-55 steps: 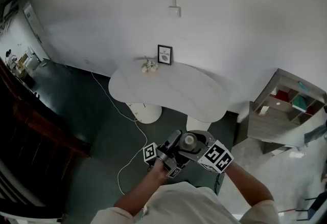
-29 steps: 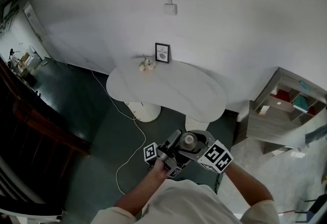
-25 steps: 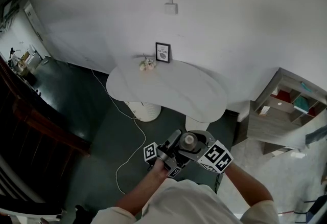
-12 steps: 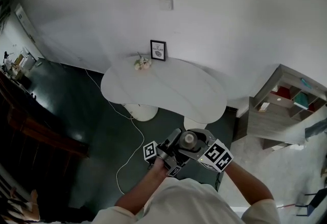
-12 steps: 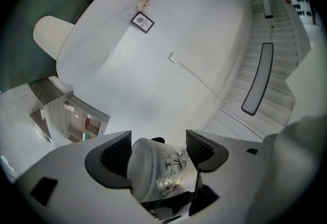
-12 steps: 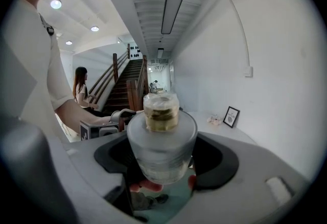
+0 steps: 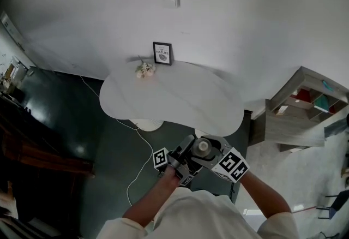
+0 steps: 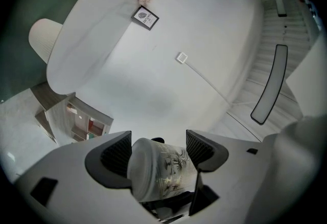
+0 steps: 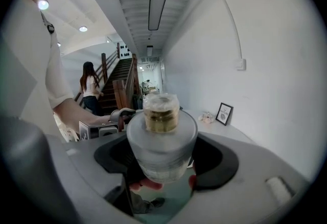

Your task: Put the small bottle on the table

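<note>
Close to the person's body in the head view, both grippers are held side by side. My left gripper (image 7: pixel 182 157) (image 8: pixel 156 149) is shut on a white bottle with a dark printed drawing (image 8: pixel 159 171). My right gripper (image 7: pixel 206 151) (image 9: pixel 162 152) is shut on a frosted bottle with a gold cap (image 9: pixel 161 138); its round top (image 7: pixel 203 146) faces the head camera. The white oval table (image 7: pixel 180 101) (image 8: pixel 97 28) (image 9: pixel 232 132) stands ahead of both grippers, against the wall and well apart from them.
A small framed picture (image 7: pixel 162 53) and a flower posy (image 7: pixel 144 70) sit at the table's far edge. A wooden shelf unit (image 7: pixel 305 107) stands to the right. A cable (image 7: pixel 139 139) runs over the dark floor. Stairs with a person (image 9: pixel 91 90) lie to the left.
The table has slid left and slightly nearer in the head view as the person moves. Both grippers keep their hold and their place before the body.
</note>
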Demonstrator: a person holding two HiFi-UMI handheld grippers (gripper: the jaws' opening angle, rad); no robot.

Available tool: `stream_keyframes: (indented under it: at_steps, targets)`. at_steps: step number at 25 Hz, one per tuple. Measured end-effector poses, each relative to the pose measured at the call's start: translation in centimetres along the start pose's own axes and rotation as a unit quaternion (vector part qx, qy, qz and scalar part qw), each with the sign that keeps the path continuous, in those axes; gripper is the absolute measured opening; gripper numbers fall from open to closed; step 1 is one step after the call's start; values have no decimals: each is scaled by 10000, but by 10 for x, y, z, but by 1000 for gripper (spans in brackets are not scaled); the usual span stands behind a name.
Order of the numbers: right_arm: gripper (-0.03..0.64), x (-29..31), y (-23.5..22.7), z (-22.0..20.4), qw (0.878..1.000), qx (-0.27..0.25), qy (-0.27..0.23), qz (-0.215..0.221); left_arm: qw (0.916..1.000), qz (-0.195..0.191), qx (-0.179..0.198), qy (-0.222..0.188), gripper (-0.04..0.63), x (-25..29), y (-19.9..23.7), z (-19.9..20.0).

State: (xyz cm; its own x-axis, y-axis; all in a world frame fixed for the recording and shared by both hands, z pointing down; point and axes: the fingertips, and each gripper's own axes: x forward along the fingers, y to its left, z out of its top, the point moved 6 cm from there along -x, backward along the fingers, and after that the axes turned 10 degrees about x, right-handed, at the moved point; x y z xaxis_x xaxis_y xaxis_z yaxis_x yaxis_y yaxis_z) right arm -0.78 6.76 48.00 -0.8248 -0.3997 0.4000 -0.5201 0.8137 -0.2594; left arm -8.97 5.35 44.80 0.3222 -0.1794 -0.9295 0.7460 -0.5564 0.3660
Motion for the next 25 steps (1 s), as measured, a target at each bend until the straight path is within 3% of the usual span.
stream_keyframes:
  at_steps: [15,25]
  targets:
    - [343,70,-58,38,9964,401,-7,-751,9955,-64,-916,242,321,-5,39,105]
    - [343,89,-66,56,9954,335,18,-897,9945,-208,-976,327,316,1,38,133]
